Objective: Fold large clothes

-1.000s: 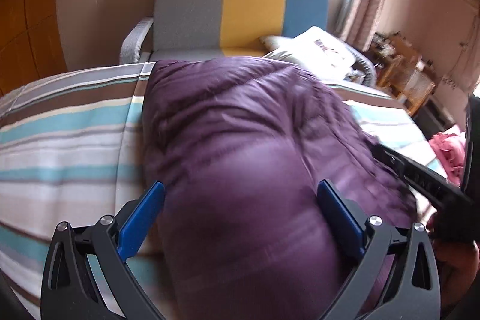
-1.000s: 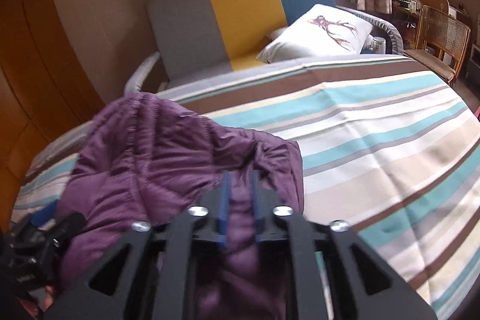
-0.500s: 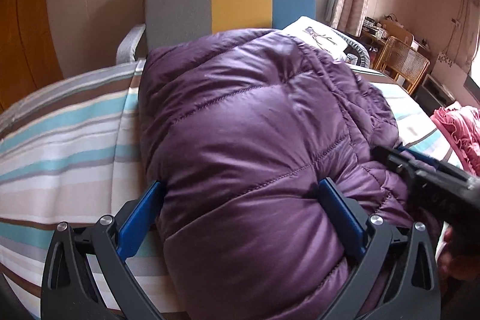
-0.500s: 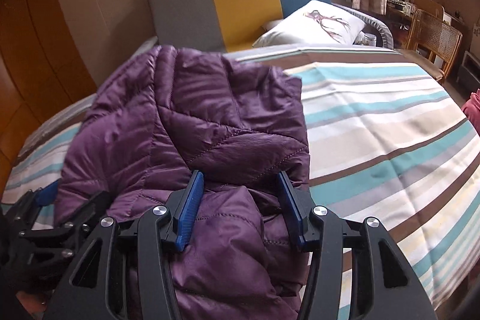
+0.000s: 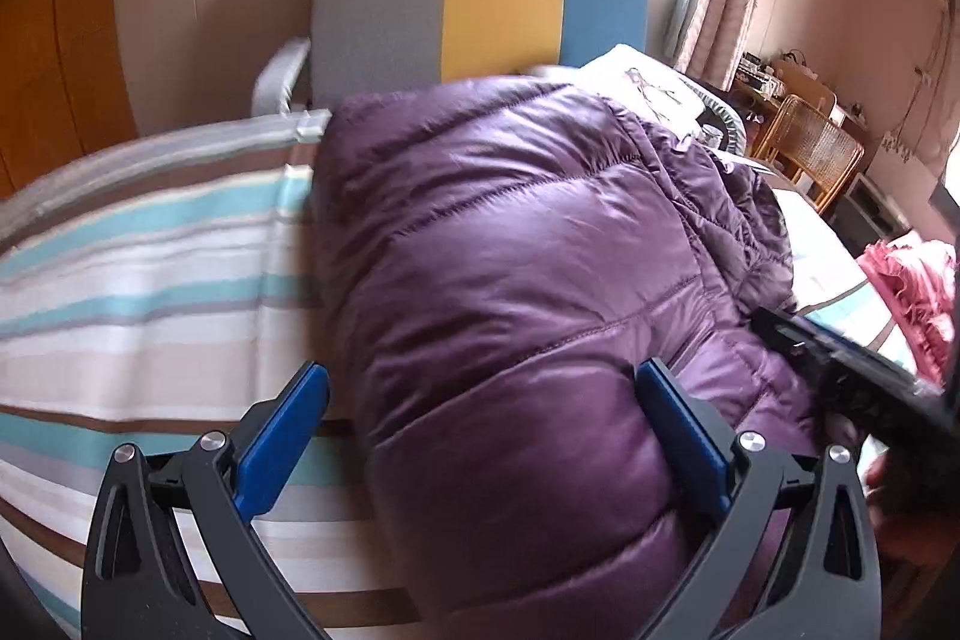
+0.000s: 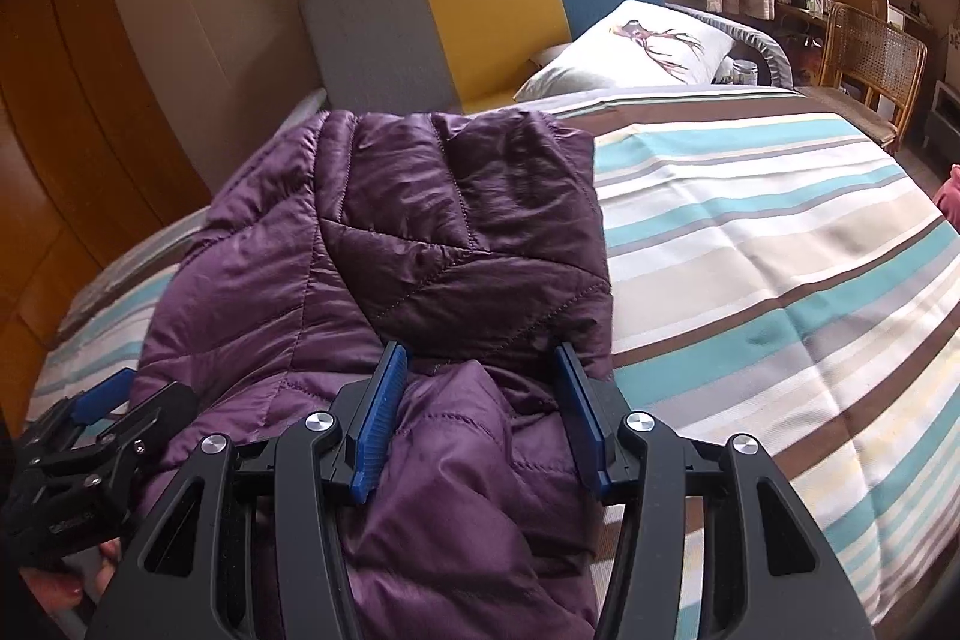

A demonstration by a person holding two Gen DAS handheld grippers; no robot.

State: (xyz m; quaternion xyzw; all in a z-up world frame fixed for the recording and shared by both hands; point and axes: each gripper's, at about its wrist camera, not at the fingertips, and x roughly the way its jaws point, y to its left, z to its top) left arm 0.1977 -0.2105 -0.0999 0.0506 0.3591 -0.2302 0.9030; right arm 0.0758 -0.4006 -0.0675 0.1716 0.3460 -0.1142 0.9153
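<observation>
The left gripper (image 5: 480, 436) stands wide open, its blue pads on either side of the near end of the purple jacket (image 5: 540, 280); the padded bulk sits between the jaws, but they do not press it. The right gripper (image 6: 480, 412) is also open, somewhat less wide, its pads flanking a fold of the same jacket without pinching it. Neither holds anything.

The jacket lies on the striped bedspread (image 6: 780, 250), bunched lengthways from 6 o'clock toward 12 o'clock in both views. In the right view a quilted flap is laid over the body of the garment, toward 12 o'clock from the pads, so one fold looks done. The bundle looks thick and uneven, so a further fold and some smoothing probably remain.

Farther out, a pillow (image 6: 636, 52) rests at 1 o'clock against the grey, yellow and blue headboard (image 6: 480, 4).
</observation>
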